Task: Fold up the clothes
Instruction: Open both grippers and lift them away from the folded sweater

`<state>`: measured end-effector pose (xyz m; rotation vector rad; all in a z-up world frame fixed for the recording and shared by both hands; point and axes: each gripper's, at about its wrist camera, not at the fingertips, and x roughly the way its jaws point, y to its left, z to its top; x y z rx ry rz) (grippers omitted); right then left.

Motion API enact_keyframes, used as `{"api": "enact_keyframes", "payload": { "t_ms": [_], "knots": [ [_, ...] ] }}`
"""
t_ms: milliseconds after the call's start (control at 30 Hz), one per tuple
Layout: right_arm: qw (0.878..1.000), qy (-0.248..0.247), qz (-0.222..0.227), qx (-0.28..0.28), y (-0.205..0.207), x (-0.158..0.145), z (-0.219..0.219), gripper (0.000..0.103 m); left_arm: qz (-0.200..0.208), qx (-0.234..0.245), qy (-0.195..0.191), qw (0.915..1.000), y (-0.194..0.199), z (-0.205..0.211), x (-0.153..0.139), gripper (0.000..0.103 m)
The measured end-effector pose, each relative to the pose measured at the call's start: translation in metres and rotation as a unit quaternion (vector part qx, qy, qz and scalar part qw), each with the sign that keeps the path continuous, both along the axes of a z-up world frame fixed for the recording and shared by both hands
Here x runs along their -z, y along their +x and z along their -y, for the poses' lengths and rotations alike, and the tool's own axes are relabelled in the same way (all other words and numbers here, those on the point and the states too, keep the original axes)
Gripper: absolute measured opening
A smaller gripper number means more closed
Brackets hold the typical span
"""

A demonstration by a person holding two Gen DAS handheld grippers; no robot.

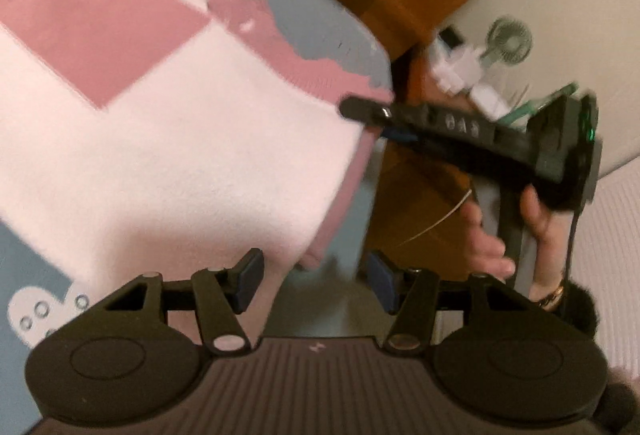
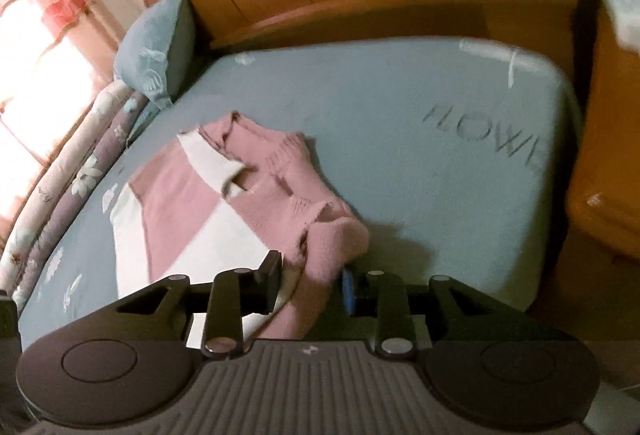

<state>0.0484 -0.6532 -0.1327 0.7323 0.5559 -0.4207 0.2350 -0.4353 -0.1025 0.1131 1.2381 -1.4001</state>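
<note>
The pink and cream sweater (image 2: 224, 195) lies spread on the blue mattress (image 2: 420, 139), running from mid-bed toward the near edge, its sleeve end bunched at that edge. The right gripper (image 2: 308, 285) has that thick pink cuff between its pads and looks clenched on it, the knit bulging above the jaws. Over on the left wrist view, the left gripper (image 1: 314, 277) hangs released, nothing between its pads, just above the sweater's near corner by the mattress edge. So this reads as the sleeve fold in hand: cuff gripped, ready to be carried across the body. Next the right needs to lift and sweep that sleeve inward over the cream panel, while the left pins or takes the hem.
</note>
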Motion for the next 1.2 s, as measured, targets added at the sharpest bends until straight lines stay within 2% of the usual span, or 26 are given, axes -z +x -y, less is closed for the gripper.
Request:
{"api": "enact_keyframes", "payload": {
  "t_ms": [100,167,233,333,433,500,533,600,633,700,767,867,1033,1067,1200],
  "knots": [
    [0.999,-0.046,0.026,-0.003,-0.017,-0.026,-0.016,0.032,0.019,-0.019,-0.032,0.9991,0.001,-0.018,-0.016,0.067],
    [0.996,-0.074,0.046,-0.026,-0.02,-0.039,-0.029,0.018,0.013,-0.041,-0.028,0.9987,0.005,-0.024,-0.011,0.067],
    [0.992,-0.084,0.058,-0.073,-0.015,-0.042,-0.041,0.018,0.001,-0.059,-0.018,0.9981,0.008,-0.028,-0.002,0.067],
    [0.988,-0.077,0.047,-0.126,0.0,-0.027,-0.056,0.018,-0.018,-0.064,0.002,0.9978,0.008,-0.031,0.017,0.067],
    [0.986,-0.068,0.009,-0.154,0.009,0.004,-0.062,0.018,-0.022,-0.058,0.019,0.9979,0.002,-0.033,0.032,0.067],
    [0.986,-0.071,-0.022,-0.149,0.013,0.024,-0.058,0.006,-0.025,-0.061,0.017,0.9977,0.002,-0.034,0.032,0.067],
    [0.987,-0.07,-0.018,-0.145,0.01,0.028,-0.054,0.003,-0.03,-0.063,0.017,0.9974,0.003,-0.035,0.031,0.067],
    [0.989,-0.06,-0.008,-0.131,0.0,0.017,-0.051,0.005,-0.031,-0.065,0.014,0.9973,0.004,-0.037,0.026,0.067],
    [0.991,-0.055,-0.004,-0.124,-0.005,0.01,-0.05,0.012,-0.026,-0.065,0.009,0.9975,0.005,-0.04,0.022,0.067],
    [0.992,-0.057,0.01,-0.114,-0.016,-0.002,-0.052,0.014,-0.01,-0.073,-0.002,0.9973,0.006,-0.047,0.013,0.067],
    [0.993,-0.034,0.029,-0.106,-0.03,-0.008,-0.053,0.02,-0.007,-0.084,-0.019,0.9963,0.008,-0.049,0.008,0.067],
    [0.993,-0.004,0.043,-0.108,-0.037,0.003,-0.061,0.02,-0.023,-0.096,-0.042,0.9943,0.014,-0.052,0.004,0.067],
    [0.99,-0.03,0.031,-0.137,-0.016,0.024,-0.083,0.019,-0.033,-0.102,-0.047,0.9932,0.016,-0.041,0.006,0.068],
    [0.99,-0.028,0.028,-0.137,-0.015,0.028,-0.083,0.015,-0.034,-0.102,-0.048,0.9931,0.016,-0.039,0.008,0.068],
    [0.991,-0.007,0.043,-0.126,-0.024,0.028,-0.077,0.016,-0.047,-0.089,-0.061,0.9931,0.012,-0.028,0.012,0.068]
  ]
}}
